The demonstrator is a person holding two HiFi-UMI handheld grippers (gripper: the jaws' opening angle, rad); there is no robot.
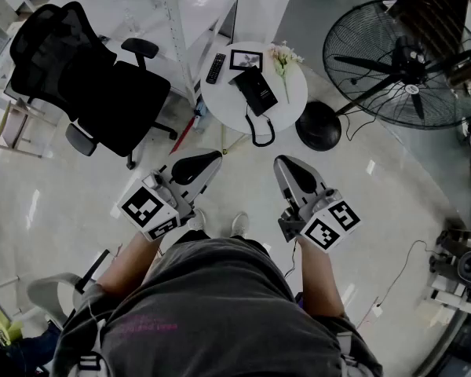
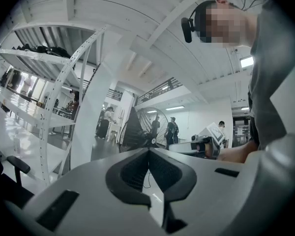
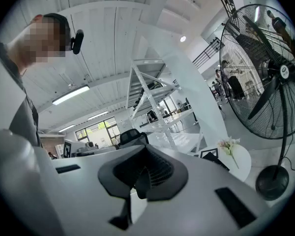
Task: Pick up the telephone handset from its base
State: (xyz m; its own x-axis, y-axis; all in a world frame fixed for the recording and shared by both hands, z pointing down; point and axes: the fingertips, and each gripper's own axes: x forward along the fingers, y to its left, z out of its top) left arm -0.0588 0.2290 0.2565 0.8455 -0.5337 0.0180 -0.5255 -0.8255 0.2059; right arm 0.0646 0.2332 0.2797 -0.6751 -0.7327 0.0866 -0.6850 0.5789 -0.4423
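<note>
Step in hand: approach, with no contact made. The telephone [image 1: 255, 89] sits on the round white bench [image 1: 224, 104] on the far side, well apart from both grippers. Its handset appears to rest on the base, though it is too small in the head view to confirm.

Left gripper [image 1: 214, 157]: jaws fully together, nothing between them. Right gripper [image 1: 280, 163]: jaws likewise closed, empty. Both point level.

Next move: carry one gripper to the bench, open its jaws wide, and align them across the handset.
</note>
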